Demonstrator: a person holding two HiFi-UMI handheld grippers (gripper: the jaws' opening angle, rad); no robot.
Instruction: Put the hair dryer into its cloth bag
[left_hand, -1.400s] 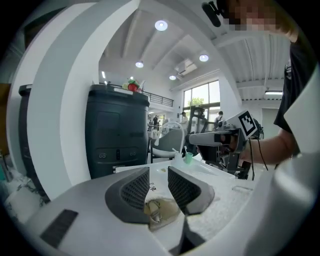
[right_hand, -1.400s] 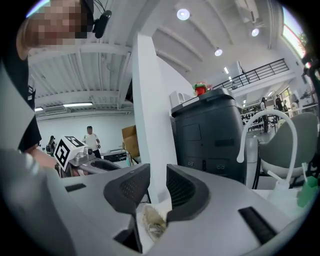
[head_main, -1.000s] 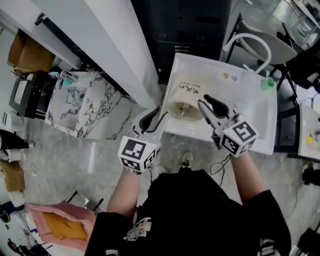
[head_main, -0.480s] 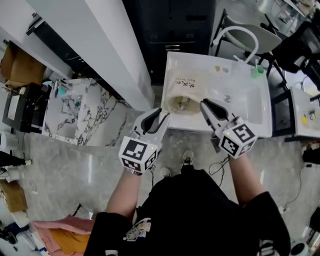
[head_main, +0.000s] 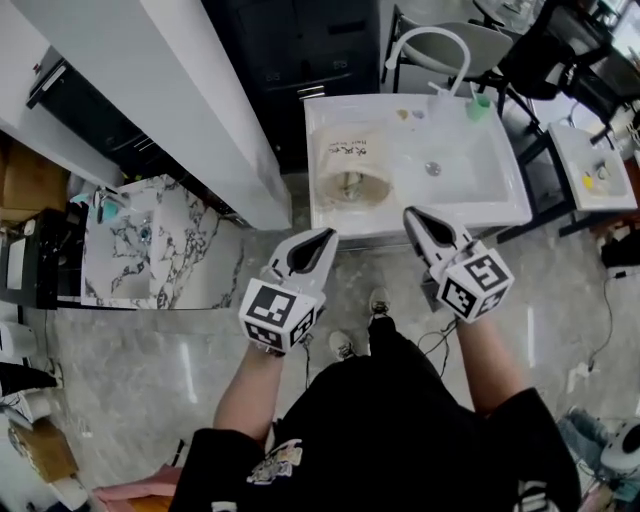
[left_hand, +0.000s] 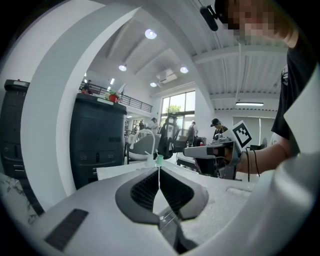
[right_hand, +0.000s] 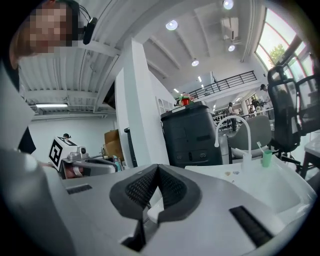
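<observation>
Both newly shut: left gripper (head_main: 325, 236), right gripper (head_main: 413, 214).

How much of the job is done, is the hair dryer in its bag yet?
Looks nearly done: the cream cloth bag lies on the white sink counter, with a round end, likely the hair dryer, showing in its open mouth. In hand: nothing; the left gripper and right gripper have just closed, empty, short of the counter. Left: perhaps closing the bag.
</observation>
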